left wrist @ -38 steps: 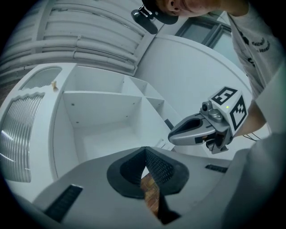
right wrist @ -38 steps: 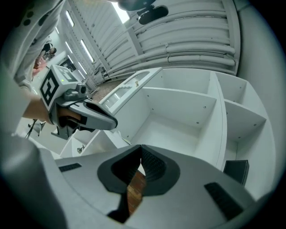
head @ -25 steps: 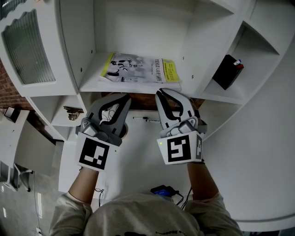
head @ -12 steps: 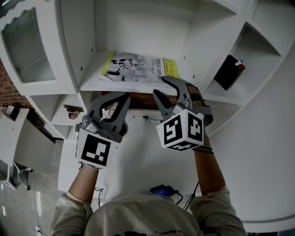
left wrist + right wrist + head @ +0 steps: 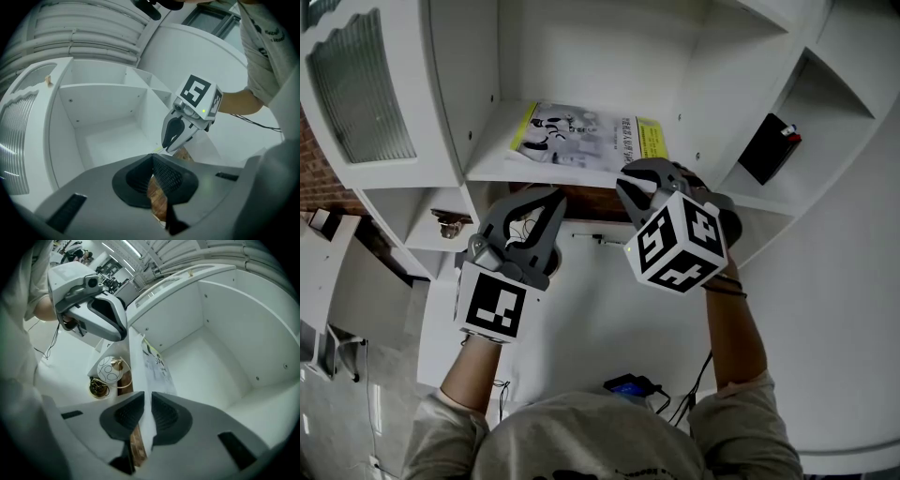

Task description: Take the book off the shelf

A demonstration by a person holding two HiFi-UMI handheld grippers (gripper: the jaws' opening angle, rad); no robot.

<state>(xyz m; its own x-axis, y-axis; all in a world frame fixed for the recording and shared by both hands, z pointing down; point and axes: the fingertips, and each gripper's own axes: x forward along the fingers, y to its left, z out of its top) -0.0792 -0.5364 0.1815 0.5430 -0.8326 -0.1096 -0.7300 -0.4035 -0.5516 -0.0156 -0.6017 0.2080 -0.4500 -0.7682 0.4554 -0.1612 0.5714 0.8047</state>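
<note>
Two jaw pairs: left gripper's (image 5: pixel 153 180) together, empty; right gripper's (image 5: pixel 146 414) just closing, pinching the book's (image 5: pixel 581 133) edge.

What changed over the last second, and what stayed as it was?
The right gripper moved forward to the front edge of the book and rolled over. Its jaws opened and have just been closing, and they now appear clamped on that edge. The left gripper stayed shut, with nothing in it, below the shelf. The book still lies flat on the shelf.
</note>
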